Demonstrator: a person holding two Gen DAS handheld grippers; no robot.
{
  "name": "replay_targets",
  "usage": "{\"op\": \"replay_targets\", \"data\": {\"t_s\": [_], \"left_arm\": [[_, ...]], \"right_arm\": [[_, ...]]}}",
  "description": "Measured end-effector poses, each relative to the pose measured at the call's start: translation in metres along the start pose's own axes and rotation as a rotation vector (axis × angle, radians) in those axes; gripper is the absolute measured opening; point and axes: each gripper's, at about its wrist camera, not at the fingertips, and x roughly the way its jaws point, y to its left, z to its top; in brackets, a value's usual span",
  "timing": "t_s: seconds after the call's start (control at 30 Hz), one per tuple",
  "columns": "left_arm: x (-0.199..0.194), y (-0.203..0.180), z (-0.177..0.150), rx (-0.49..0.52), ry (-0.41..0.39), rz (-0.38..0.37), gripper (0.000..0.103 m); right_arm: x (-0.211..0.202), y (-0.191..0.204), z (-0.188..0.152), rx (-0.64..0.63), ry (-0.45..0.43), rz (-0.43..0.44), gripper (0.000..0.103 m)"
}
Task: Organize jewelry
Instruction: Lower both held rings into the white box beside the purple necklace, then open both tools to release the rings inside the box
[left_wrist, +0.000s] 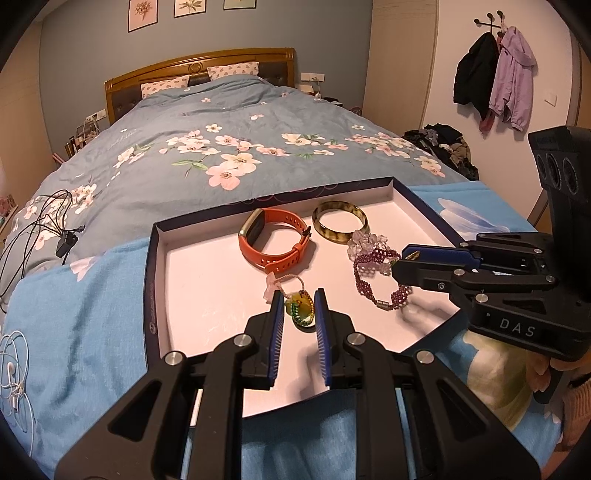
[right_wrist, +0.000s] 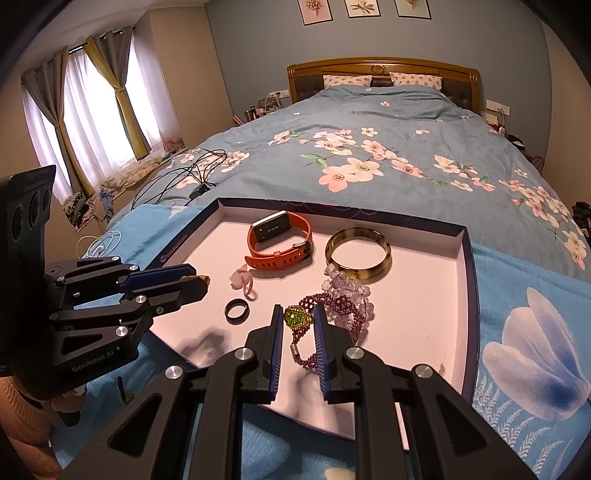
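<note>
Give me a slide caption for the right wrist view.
Right gripper pinching a green beaded ring over the jewelry tray on the bed.

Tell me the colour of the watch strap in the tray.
Orange. The watch shows best in the right wrist view, lying in the tray.

Left black plastic two-finger gripper (left_wrist: 299, 301): angular linkage arms, round silver screws, blue ribbed pads (left_wrist: 277, 334) lining the jaws, white "GenRobot.AI" lettering on the body. Right black plastic two-finger gripper (right_wrist: 298, 315): same build, white "DAS" marking, three round lens-like ports up top. Orange-tan knit sleeve (right_wrist: 26, 432) at each handle.
</note>
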Motion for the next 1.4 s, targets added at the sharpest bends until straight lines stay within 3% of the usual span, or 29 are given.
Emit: {"op": "replay_targets", "data": {"t_s": [1.4], "left_arm": [[0.029, 0.004, 0.005, -0.029, 0.066, 0.008, 0.017]], "right_arm": [[0.025, -0.006, 0.004, 0.016, 0.063, -0.017, 0.015]]}}
